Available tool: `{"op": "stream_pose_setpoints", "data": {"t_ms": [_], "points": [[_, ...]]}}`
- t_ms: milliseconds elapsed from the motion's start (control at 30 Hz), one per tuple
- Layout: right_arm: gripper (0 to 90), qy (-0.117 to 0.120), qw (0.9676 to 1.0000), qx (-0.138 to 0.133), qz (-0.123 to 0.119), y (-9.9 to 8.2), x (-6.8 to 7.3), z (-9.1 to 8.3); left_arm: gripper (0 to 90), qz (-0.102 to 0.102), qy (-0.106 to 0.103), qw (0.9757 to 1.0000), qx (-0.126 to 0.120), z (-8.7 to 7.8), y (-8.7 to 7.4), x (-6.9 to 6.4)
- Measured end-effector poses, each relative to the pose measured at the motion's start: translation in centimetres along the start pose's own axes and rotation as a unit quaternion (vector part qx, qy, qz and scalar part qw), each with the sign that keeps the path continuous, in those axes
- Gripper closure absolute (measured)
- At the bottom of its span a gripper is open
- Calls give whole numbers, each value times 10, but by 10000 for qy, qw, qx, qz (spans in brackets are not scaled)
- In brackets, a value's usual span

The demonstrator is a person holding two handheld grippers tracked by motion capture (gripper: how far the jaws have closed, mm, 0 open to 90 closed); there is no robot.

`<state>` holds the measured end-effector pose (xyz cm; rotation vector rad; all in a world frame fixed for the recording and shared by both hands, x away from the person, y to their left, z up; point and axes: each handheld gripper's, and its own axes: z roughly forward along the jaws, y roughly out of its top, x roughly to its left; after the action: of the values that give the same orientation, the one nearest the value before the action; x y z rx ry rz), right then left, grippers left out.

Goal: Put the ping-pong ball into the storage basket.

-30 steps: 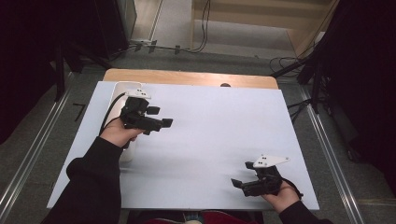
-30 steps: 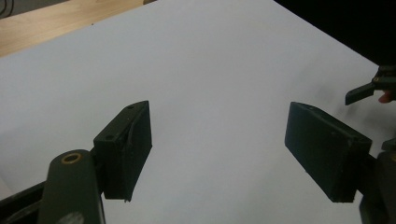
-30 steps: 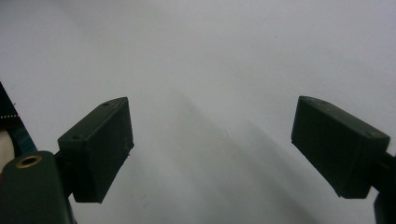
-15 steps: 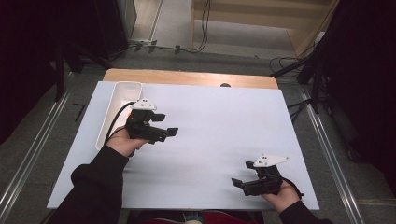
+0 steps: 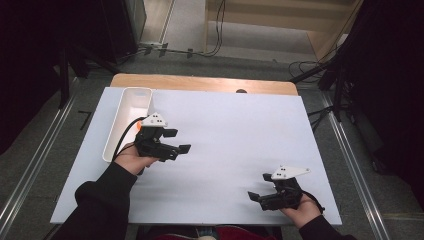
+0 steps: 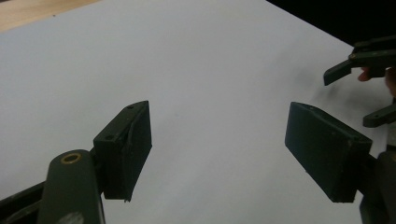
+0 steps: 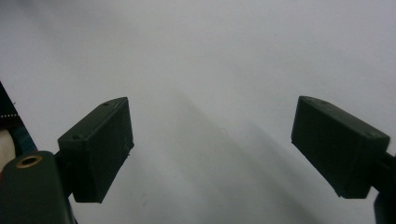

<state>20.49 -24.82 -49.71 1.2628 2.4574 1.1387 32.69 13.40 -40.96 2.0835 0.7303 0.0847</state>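
My left gripper (image 5: pixel 178 141) hovers over the left part of the white table top (image 5: pixel 230 125), just right of a long white tray (image 5: pixel 114 135). Its jaws stand wide apart with nothing between them, as the left gripper view (image 6: pixel 219 149) confirms. My right gripper (image 5: pixel 258 186) rests near the front right edge, pointing left. It is open and empty, which its own view (image 7: pixel 210 149) also shows. The right gripper (image 6: pixel 369 84) appears far off at the right edge of the left gripper view.
The tray lies lengthwise along the table's left side; a small orange patch (image 5: pixel 136 125) shows at its near end, too hidden to identify. A wooden strip (image 5: pixel 200 82) borders the back edge, with a small dark spot (image 5: pixel 241 91). Cables lie on the floor beyond.
My left gripper has drawn back from over the tray toward the near side and slightly right, so more of the tray shows. The right gripper has stayed put.
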Motion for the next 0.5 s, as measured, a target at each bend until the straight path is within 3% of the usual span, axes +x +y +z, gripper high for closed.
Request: {"op": "stream_pose_setpoints", "data": {"t_ms": [67,500], "points": [[115,-6,10000,12,2,0,0,0,232,-32,-169,9998,55,0,-2,0],[115,10,10000,57,-45,-1,1,0,232,247,-90,9996,111,3,-17,-10]]}}
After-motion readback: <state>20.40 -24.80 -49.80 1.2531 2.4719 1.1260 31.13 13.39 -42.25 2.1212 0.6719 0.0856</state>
